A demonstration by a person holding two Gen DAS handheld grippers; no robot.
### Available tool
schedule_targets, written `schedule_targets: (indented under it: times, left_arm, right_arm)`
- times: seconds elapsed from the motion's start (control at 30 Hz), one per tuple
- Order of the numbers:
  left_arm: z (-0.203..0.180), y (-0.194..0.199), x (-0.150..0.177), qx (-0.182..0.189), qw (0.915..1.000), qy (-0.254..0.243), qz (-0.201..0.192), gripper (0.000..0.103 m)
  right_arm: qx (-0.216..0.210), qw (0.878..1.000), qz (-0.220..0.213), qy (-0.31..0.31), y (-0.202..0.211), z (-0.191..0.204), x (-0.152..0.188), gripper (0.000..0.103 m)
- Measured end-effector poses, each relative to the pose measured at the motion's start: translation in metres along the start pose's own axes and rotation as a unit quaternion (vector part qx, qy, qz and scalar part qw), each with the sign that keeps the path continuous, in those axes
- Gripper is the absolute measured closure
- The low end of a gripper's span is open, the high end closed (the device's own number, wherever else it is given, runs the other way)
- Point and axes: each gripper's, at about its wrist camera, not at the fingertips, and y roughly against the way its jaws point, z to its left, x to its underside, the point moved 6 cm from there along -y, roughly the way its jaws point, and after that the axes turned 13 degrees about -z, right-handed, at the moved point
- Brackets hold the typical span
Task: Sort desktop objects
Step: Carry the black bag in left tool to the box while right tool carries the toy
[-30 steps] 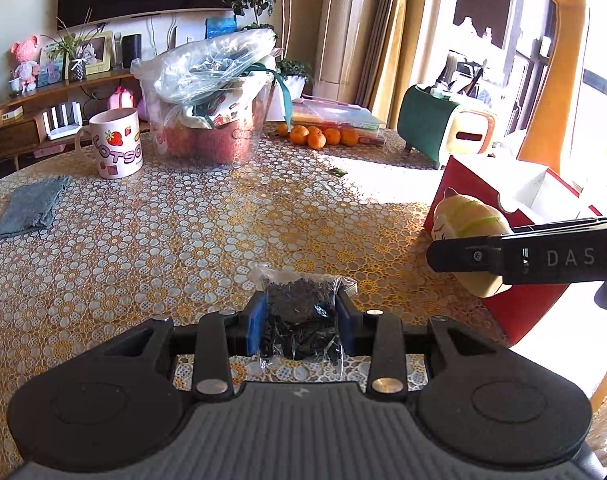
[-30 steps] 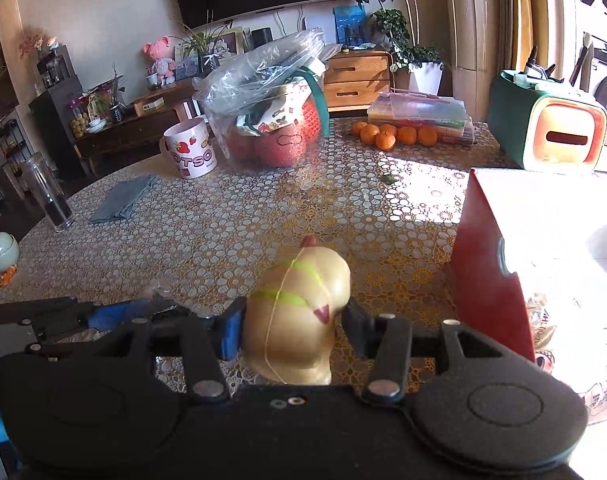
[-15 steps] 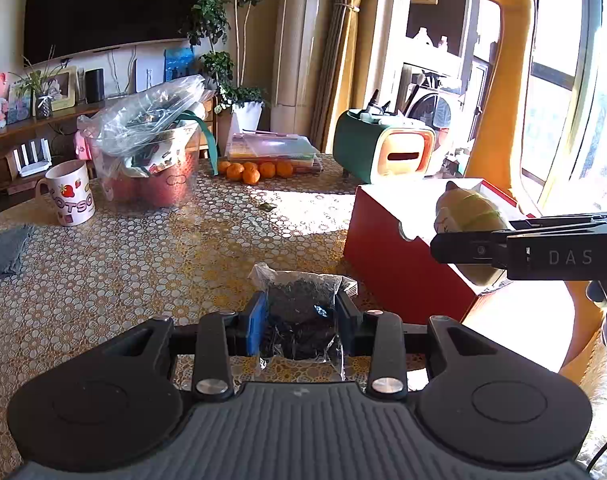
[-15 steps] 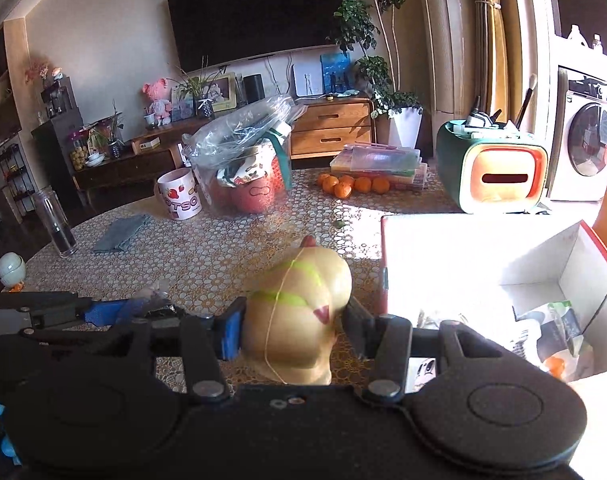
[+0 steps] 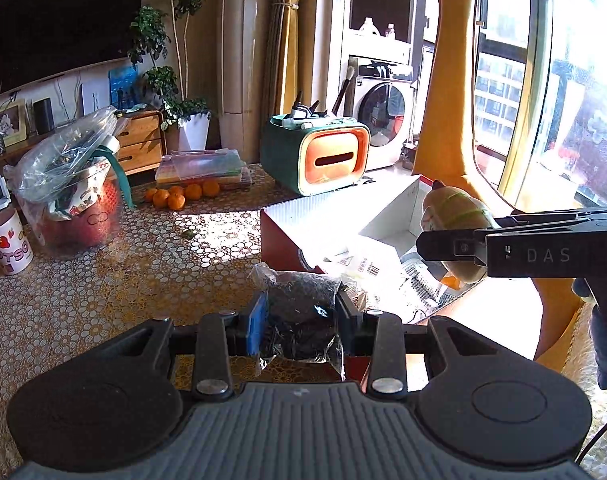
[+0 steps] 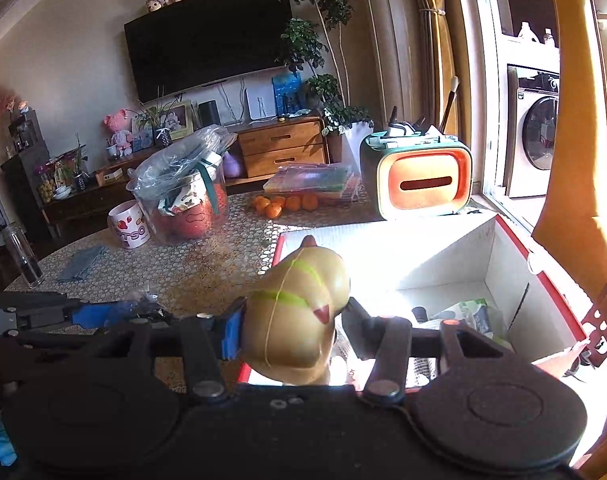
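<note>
**Both grippers loaded at the box**

The tan toy point(image 6: 299, 312) is clamped in the right gripper point(image 6: 291, 330) above the red box point(image 6: 543, 280). The left gripper point(image 5: 299, 320) pinches a dark packet point(image 5: 299, 316), seemingly at the box's near edge.

Strawberry mug point(image 5: 8, 242), oranges point(image 5: 182, 196), green tissue box point(image 5: 317, 158), wall television point(image 6: 207, 36), washing machine point(image 6: 537, 140)

Box point(image 5: 327, 216) at table point(image 5: 103, 300) edge – tissue holder point(image 5: 315, 156) behind, mug point(image 5: 7, 240) far left
</note>
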Motion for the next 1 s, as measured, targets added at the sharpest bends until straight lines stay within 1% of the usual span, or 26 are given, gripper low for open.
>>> schedule_targets:
  times: [0.3,0.53,0.73,1.0]
  left_arm:
    - [-0.043,-0.044,-0.011,0.030,0.9992,-0.024,0.011,0.068]
    - [-0.071,-0.079,-0.010,0.047,0.9976,-0.041,0.030,0.068]
    - [-0.080,-0.101,-0.001,0.050,0.9958,-0.059,0.050,0.068]
    - [-0.083,-0.122,0.012,0.053,0.9931,-0.068,0.080,0.068]
  right_arm:
    - [0.041,0.999,-0.004,-0.011,-0.005,-0.059,-0.004,0.053]
    - [0.074,0.997,0.011,-0.020,-0.025,-0.100,0.003,0.053]
    - [0.086,0.995,0.037,-0.023,-0.045,-0.116,0.019,0.053]
    - [0.081,0.994,0.066,-0.012,-0.064,-0.115,0.038,0.053]
